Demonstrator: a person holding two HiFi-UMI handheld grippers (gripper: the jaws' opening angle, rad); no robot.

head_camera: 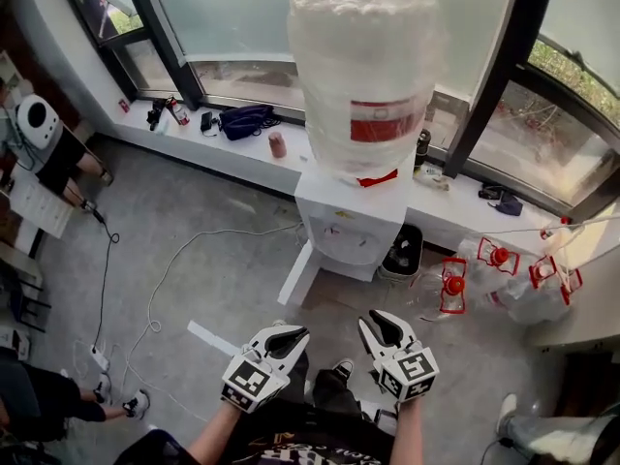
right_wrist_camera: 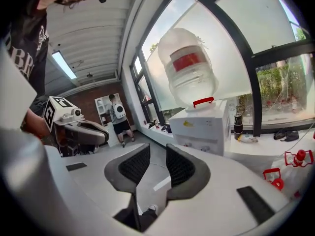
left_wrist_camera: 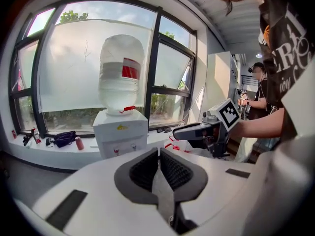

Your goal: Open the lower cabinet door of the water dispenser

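Note:
The white water dispenser stands against the window ledge with a large plastic-wrapped bottle on top. Its lower door juts out towards the floor at the left, swung open. Both grippers hang well short of it, above the floor. My left gripper is shut with nothing between its pads. My right gripper is open and empty, a narrow gap showing between its pads. The dispenser is ahead in the left gripper view, and the dispenser also in the right gripper view.
Several empty bottles with red handles lie on the floor right of the dispenser, beside a black bin. A dark bag and small items sit on the ledge. Cables cross the floor at the left, where a person sits.

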